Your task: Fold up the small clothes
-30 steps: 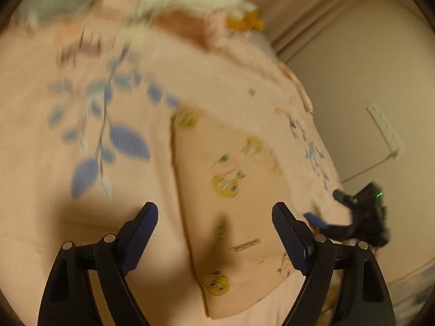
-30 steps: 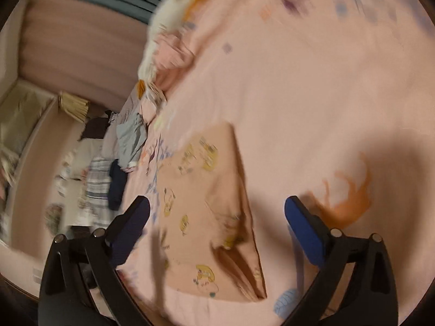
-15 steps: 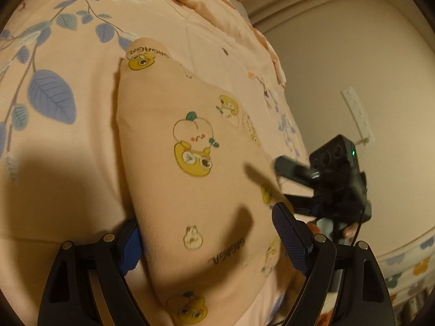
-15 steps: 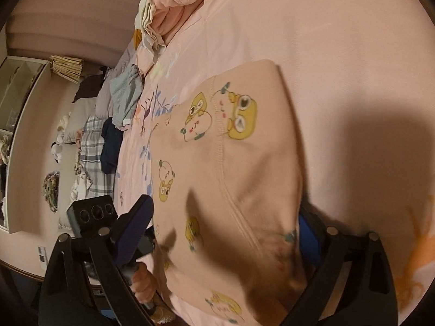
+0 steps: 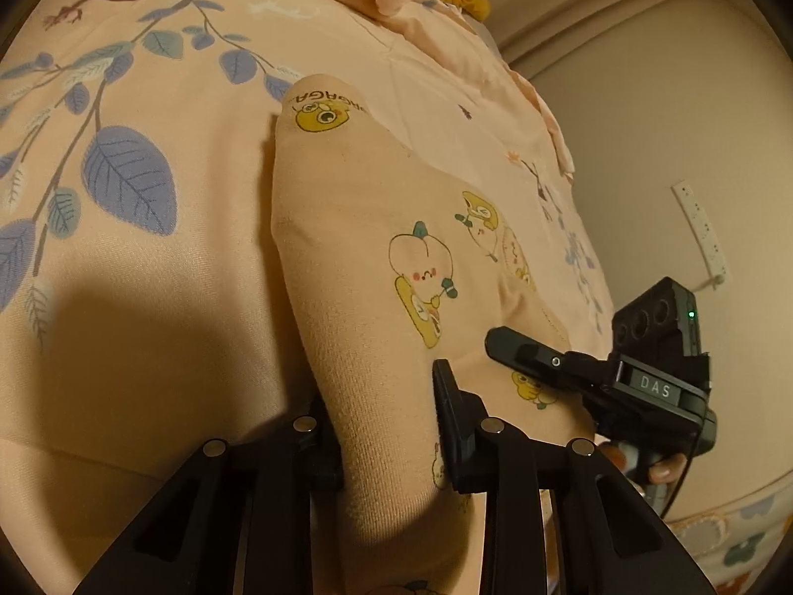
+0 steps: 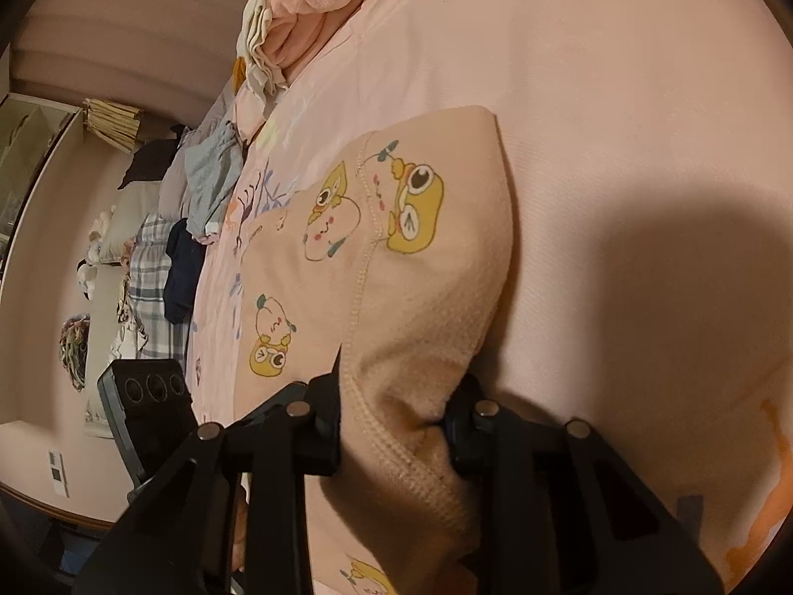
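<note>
While closing, left gripper (image 5: 391, 426) (right gripper (image 6: 396, 421) too) pinches garment (image 5: 357, 258).

Both grippers are black, with silver screws on the linkages. The right gripper (image 5: 515, 347) bears white "DAS" lettering, three round lenses and a green light.

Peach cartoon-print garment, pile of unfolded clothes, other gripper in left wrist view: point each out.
peach cartoon-print garment (image 5: 376, 248), left wrist view, flat middle of the cloth.
pile of unfolded clothes (image 6: 297, 15), right wrist view, pink top garment.
right gripper (image 5: 500, 337), left wrist view, upper finger's tip.
</note>
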Available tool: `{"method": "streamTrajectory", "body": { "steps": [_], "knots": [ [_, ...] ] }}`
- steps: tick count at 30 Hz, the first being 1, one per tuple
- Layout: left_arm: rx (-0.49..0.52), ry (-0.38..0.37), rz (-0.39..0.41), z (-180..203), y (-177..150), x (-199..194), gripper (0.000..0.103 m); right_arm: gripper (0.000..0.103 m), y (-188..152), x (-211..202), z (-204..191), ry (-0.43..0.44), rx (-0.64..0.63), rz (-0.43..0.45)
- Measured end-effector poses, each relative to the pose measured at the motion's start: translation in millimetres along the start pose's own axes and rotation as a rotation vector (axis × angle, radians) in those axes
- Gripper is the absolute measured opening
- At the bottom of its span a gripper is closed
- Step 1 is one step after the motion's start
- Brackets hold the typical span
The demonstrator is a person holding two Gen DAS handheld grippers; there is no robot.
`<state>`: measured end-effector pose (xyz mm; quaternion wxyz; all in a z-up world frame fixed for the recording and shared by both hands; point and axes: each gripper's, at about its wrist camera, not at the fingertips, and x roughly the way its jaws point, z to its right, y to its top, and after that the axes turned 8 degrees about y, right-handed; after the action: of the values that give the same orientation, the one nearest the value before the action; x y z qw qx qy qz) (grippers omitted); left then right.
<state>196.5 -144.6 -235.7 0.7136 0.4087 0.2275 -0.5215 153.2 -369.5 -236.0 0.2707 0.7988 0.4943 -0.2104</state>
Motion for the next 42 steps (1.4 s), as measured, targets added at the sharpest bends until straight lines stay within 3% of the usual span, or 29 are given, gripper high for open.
{"method": "streamTrajectory", "body": {
  "steps": [13,19,23,27,34,42],
  "knots": [
    [0.004,0.002,0.028,1.1,-5.4,2.3,0.031,0.026,-0.9,2.0,-2.3,-0.016,-0.013,0.038],
    [0.098,0.086,0.095,12.1,-14.6,-9.8,0.028,0.027,-2.8,1.1,-5.5,-0.031,-0.012,0.04],
    [0.087,0.096,0.105,21.2,-11.0,-15.9,0.024,0.028,-5.3,-4.6,-13.2,-0.027,-0.018,0.059],
    [0.174,0.081,0.147,43.1,-9.2,-40.3,0.023,0.026,-9.1,-27.3,-31.5,0.074,-0.046,0.107],
    [0.203,-0.089,0.277,63.3,-8.0,-116.0,0.023,0.026,-29.5,-86.6,-93.4,0.137,-0.222,0.207],
    [0.275,0.021,0.358,78.3,-16.4,-135.7,0.023,0.026,-41.0,-92.0,-125.8,0.133,-0.314,0.222]
  ]
}}
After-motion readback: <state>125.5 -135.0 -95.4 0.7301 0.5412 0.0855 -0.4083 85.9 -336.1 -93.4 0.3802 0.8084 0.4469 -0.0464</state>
